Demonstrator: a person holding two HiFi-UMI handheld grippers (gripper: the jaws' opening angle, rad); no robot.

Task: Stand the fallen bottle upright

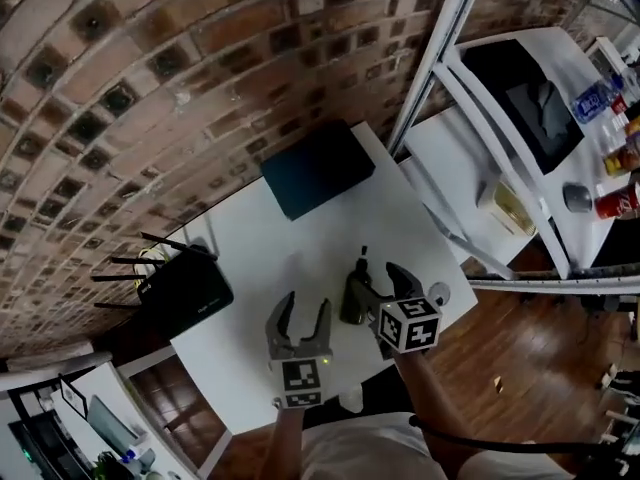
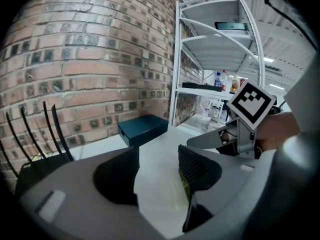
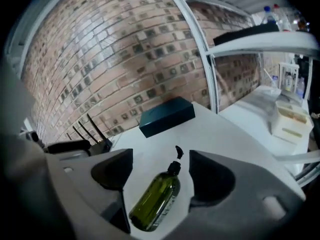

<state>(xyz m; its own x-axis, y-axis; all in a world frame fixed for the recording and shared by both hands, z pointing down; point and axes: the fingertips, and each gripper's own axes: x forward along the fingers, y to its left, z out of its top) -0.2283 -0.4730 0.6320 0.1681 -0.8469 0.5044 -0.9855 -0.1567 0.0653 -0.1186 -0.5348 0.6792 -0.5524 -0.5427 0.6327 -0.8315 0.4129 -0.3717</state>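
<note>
An olive-green pump bottle [image 1: 356,300] [image 3: 157,199] lies on its side on the white table [image 1: 300,258], with its black pump head pointing toward the brick wall. My right gripper [image 1: 384,280] [image 3: 161,173] hangs over it, open, with a jaw on either side of the bottle's neck and shoulder; neither pad touches the bottle. My left gripper [image 1: 303,318] [image 2: 157,174] is just to the left of it, also open, with only bare table between its jaws. The right gripper's marker cube [image 2: 251,103] shows in the left gripper view.
A dark teal box [image 1: 318,168] [image 3: 167,116] [image 2: 142,129] lies at the table's far side near the wall. A black router [image 1: 185,290] with antennas stands at the left corner. A white metal shelf [image 1: 520,118] stands to the right. The table's near edge is right below the grippers.
</note>
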